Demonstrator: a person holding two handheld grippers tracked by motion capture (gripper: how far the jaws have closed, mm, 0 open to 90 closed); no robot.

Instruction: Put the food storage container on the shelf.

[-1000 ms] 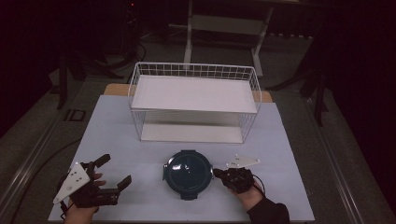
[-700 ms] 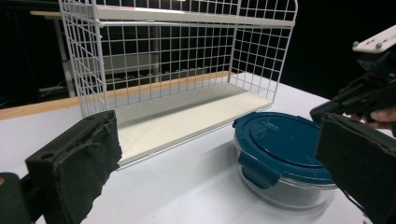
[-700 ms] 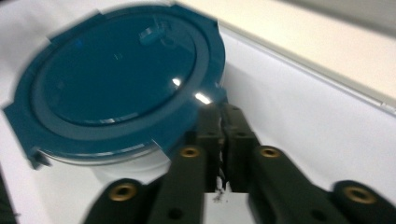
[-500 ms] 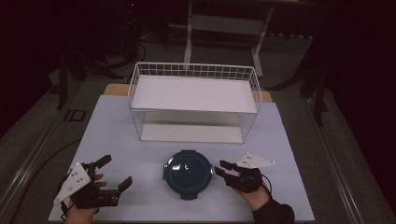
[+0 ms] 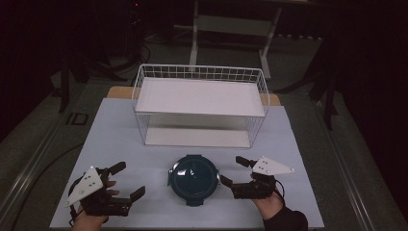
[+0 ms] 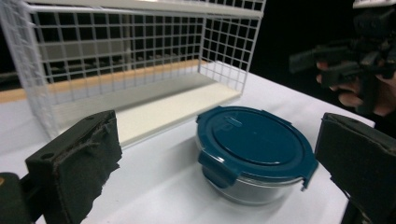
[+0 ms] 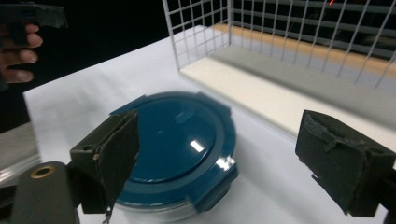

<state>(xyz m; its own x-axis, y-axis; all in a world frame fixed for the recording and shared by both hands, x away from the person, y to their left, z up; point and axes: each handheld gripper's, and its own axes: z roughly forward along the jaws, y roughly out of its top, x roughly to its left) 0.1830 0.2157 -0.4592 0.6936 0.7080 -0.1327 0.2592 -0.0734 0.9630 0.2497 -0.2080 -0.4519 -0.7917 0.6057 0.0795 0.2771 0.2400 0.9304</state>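
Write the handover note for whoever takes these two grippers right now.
Right gripper: open, holding nothing; its jaws have just been opening, just right of the container.
Left gripper: open, holding nothing, to the container's left.
Round glass container with a blue clip-on lid: on the white table, lid on, between the two grippers, in front of the white wire basket.
Basket: its two white shelves hold nothing.
Done: container released on the table.
Left: probably placing it in the basket; confirm before moving.
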